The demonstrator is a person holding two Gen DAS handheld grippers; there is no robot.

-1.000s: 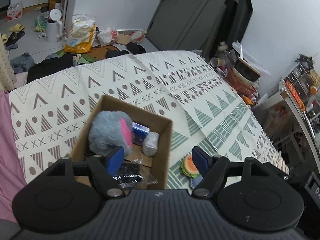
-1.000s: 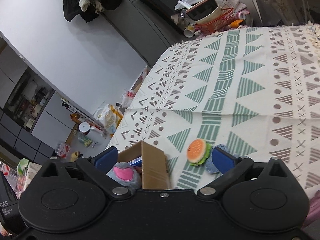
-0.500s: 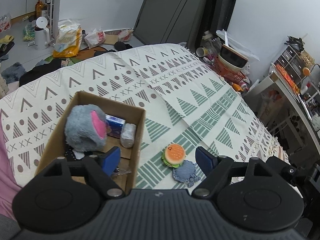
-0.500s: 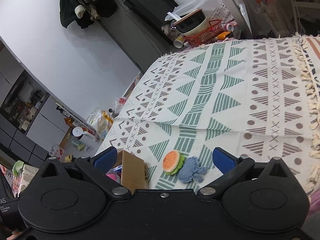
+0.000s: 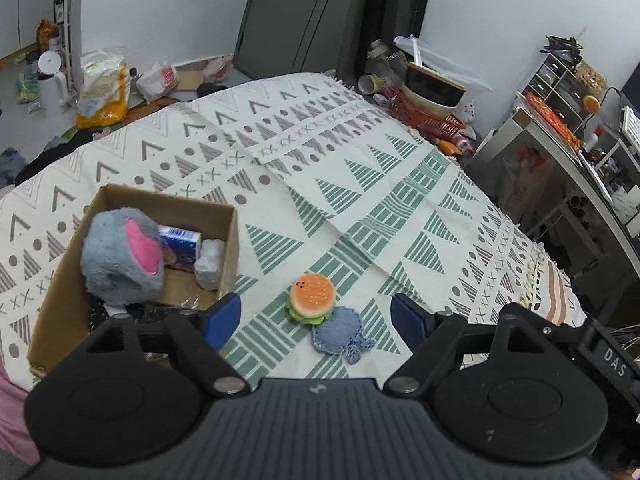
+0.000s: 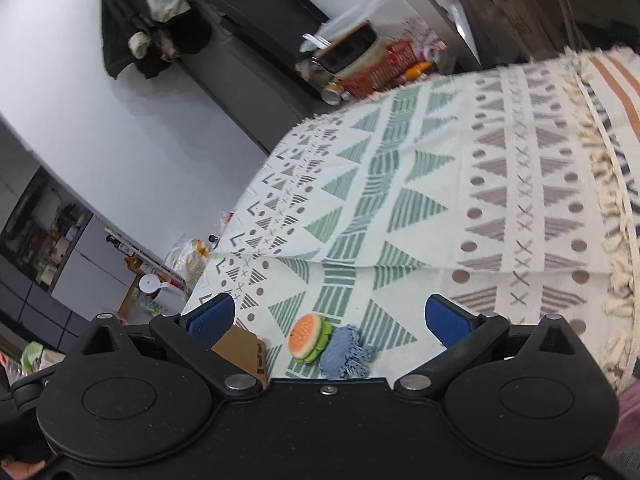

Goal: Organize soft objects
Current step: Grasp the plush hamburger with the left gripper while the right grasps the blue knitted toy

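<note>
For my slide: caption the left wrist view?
Open left claw above burger toy and blue knit, beside box holding grey plush.

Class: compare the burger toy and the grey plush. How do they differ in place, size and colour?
The burger toy lies on the patterned cloth outside the cardboard box; the grey plush sits inside it. The burger toy is much smaller. It is orange and green; the grey plush has a pink patch. Neither is held.

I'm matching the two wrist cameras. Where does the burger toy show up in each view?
Left wrist: burger toy lies low at centre, between the open fingers, right of the cardboard box.
Right wrist: burger toy lies low, just left of centre, right of the box corner.
Shared landmark: the blue knitted piece touching it.
</note>
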